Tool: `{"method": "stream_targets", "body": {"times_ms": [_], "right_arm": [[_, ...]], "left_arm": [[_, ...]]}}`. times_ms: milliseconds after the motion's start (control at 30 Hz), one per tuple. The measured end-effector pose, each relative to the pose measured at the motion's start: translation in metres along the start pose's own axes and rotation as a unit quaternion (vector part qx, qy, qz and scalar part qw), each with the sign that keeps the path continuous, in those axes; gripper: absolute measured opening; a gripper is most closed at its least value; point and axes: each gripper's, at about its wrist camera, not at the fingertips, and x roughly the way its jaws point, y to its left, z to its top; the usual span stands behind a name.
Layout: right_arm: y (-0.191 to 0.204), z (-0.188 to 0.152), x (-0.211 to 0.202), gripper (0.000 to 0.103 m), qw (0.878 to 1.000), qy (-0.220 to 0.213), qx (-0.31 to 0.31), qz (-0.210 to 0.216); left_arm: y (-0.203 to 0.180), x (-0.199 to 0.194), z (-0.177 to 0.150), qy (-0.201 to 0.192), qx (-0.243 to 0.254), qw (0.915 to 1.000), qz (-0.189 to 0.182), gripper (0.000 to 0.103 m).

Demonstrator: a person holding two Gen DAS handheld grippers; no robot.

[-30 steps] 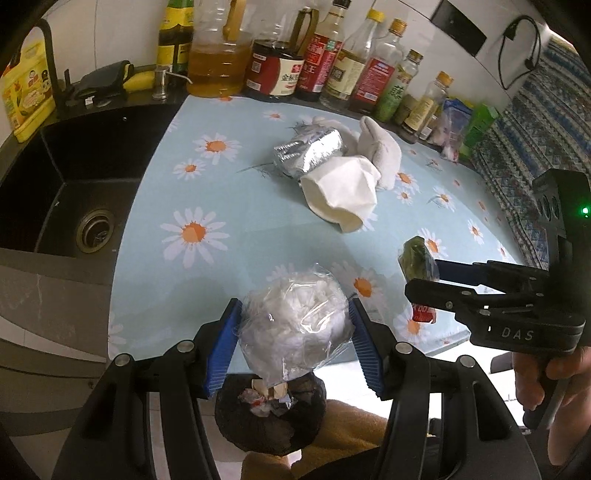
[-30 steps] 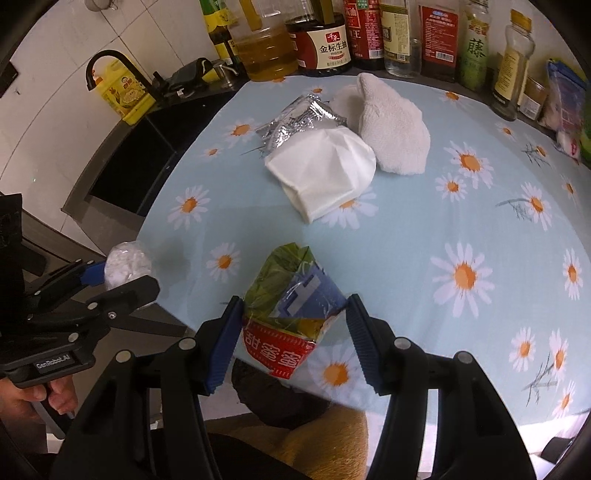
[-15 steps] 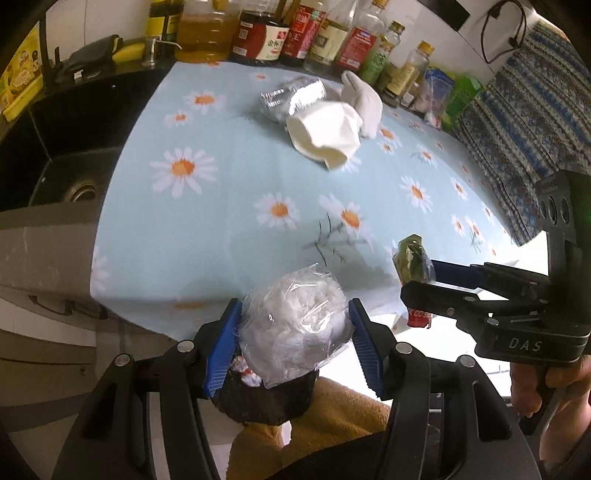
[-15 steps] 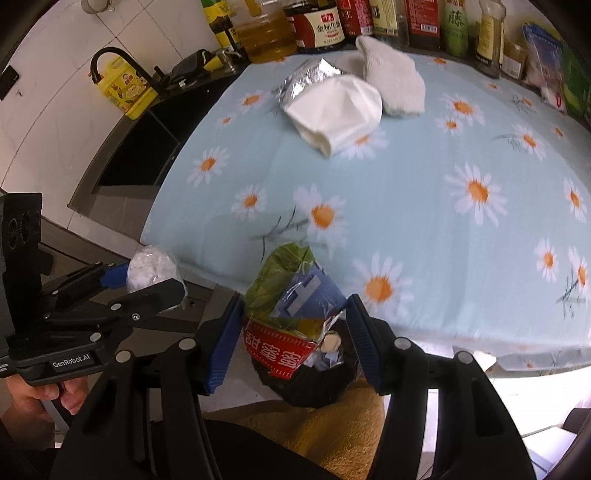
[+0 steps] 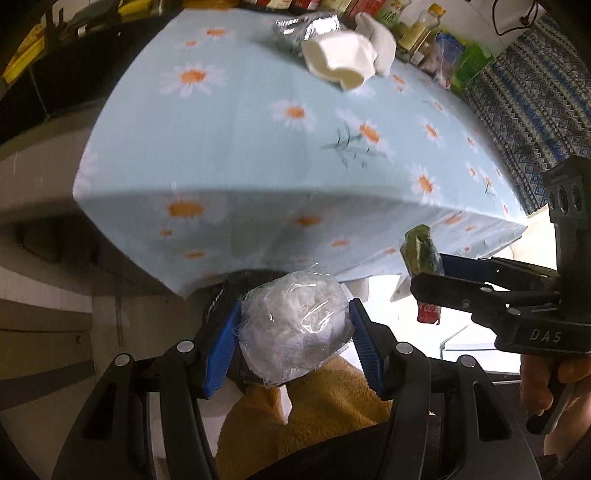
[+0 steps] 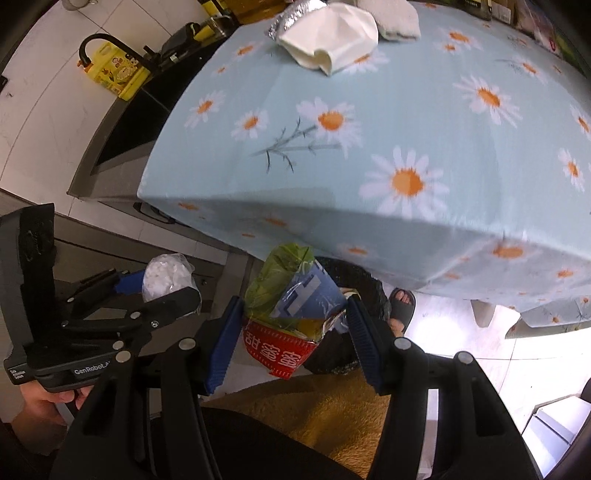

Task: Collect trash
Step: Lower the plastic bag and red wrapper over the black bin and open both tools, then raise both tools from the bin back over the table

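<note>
- The table (image 6: 424, 110), under its daisy cloth, fills the far side; its near edge and hanging cloth stand just above and beyond the black bin (image 6: 354, 288) on the floor, so anything going in has to come from the near side, below the table edge.
- The bin sits partly under that edge. To my eye this is the drop-off step: both pieces of trash hang over or next to its mouth, and what is left is to line each one up above the opening and let go.
- The right tongs (image 6: 291, 332) pinch a crumpled snack bag (image 6: 284, 314) directly above the bin.
- The left tongs (image 5: 295, 332) press on a clear plastic ball stuffed with white paper (image 5: 295, 325); their jaws have just eased apart a little, yet the ball is between the pads and has not fallen.
- The two tools are near each other, so there is little sideways room; a sandalled foot (image 6: 400, 302) is just beside the bin.
- More rubbish waits far back on the table: a white paper bag (image 6: 332, 33) and foil (image 6: 291, 14).
</note>
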Motion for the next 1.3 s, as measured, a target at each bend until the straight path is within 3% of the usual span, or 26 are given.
{"method": "stream_targets", "body": {"times_ms": [500,667,1300], "right_arm": [[-0.001,-0.023,0.010,0.058,1.000,0.017,0.010,0.009],[-0.003,-0.024,0.010,0.068,1.000,0.016,0.022,0.016],[-0.011,-0.022,-0.008,0.068,0.999,-0.004,0.036,0.010]], "left_arm": [[0.002,0.010,-0.013,0.016,-0.007,0.9998,0.003,0.058],[0.008,0.011,-0.014,0.019,-0.021,0.9996,0.009,0.072],[0.005,-0.004,-0.011,-0.004,-0.023,0.9997,0.010,0.072]]}}
